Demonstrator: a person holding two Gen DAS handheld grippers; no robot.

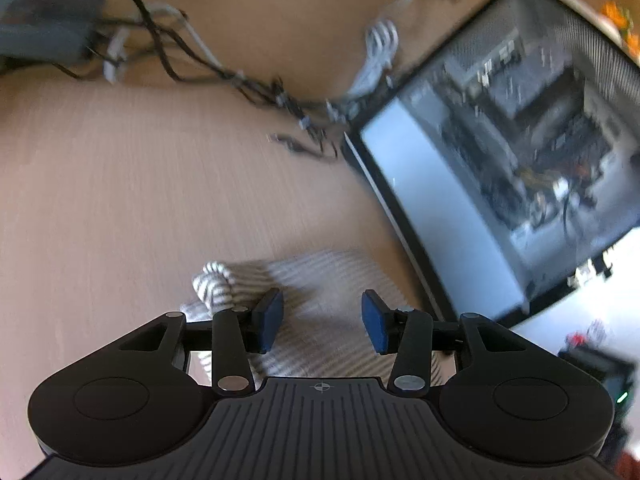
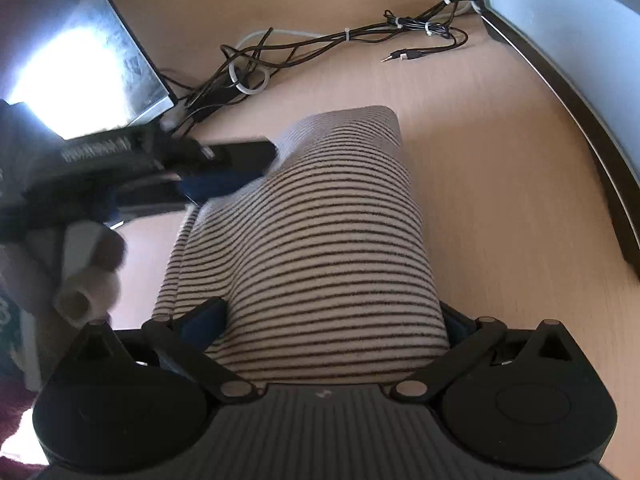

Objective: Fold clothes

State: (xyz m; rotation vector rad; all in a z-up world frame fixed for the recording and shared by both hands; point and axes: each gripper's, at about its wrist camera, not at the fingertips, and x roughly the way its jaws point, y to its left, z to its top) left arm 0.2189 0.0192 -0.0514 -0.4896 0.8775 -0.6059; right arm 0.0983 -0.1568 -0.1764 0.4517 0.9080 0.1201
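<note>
Right gripper sits closest in its own view, its two blue-padded fingers spread to either side of a raised bulge of the striped garment; the cloth fills the gap between them, but whether the pads actually pinch it cannot be told, since the right pad is mostly hidden behind the fabric. Black-and-white stripes run across the garment, which stretches away from that gripper over the light wooden table and ends in a rounded folded edge. At the garment's far left side the left gripper reaches in, blurred, with a blue pad close against the cloth. From the left wrist view, the left gripper has its fingers spread well apart with nothing between the pads, hovering above the striped garment, and a bunched knot of cloth lies just beside its left finger. Beyond the garment a tangle of black and white cables trails over the table. Farther still, a dark-framed monitor stands to the right in the left wrist view, blurred.
</note>
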